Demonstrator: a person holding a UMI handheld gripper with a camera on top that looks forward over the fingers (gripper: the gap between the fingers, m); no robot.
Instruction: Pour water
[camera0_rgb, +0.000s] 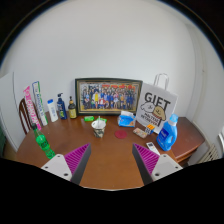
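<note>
While nothing is grasped, the hand-held gripper (111, 160) is hovering released over the brown wooden table (105, 170), likely needing to line up squarely on the green plastic bottle (44, 146).

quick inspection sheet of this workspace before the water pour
surface: wooden table, bare wood just ahead of the fingers
job's things: green bottle lying tilted beside the left finger; small cup with a green base mid-table, beyond the fingers
clutter: framed group photo at the back, white GIFT bag, blue detergent bottle, blue box, upright bottles and a tube beside the photo
grippers: gripper open, nothing between the fingers, pink pads facing inward
cables: nothing seen
surroundings: plain white wall behind; chair back beside the table
</note>
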